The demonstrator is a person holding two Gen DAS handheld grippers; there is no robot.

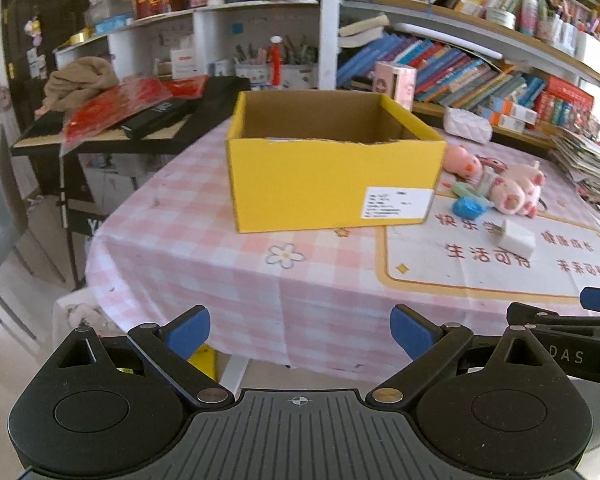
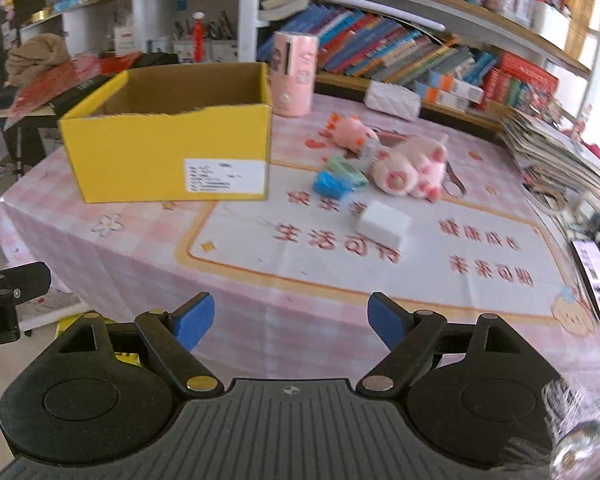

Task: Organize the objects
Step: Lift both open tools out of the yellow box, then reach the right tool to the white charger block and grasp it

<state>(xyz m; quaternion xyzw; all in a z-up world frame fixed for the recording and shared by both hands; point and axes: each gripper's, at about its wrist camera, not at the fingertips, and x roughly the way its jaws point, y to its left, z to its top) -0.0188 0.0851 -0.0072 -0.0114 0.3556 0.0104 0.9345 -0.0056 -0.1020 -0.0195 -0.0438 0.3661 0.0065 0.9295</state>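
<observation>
I approach with both grippers, left gripper (image 1: 300, 334) and right gripper (image 2: 290, 320), jaws wide and empty; next I must reach the white block (image 2: 384, 222) for the yellow box (image 2: 168, 160).

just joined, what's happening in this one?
A person holds a hand-held gripper in each hand over a table with a pink checked cloth. The left hand-held gripper and the right hand-held gripper are both open and empty. The yellow box looks empty from here. The white block, blue item and pink plush toys lie beside it, untouched.
</observation>
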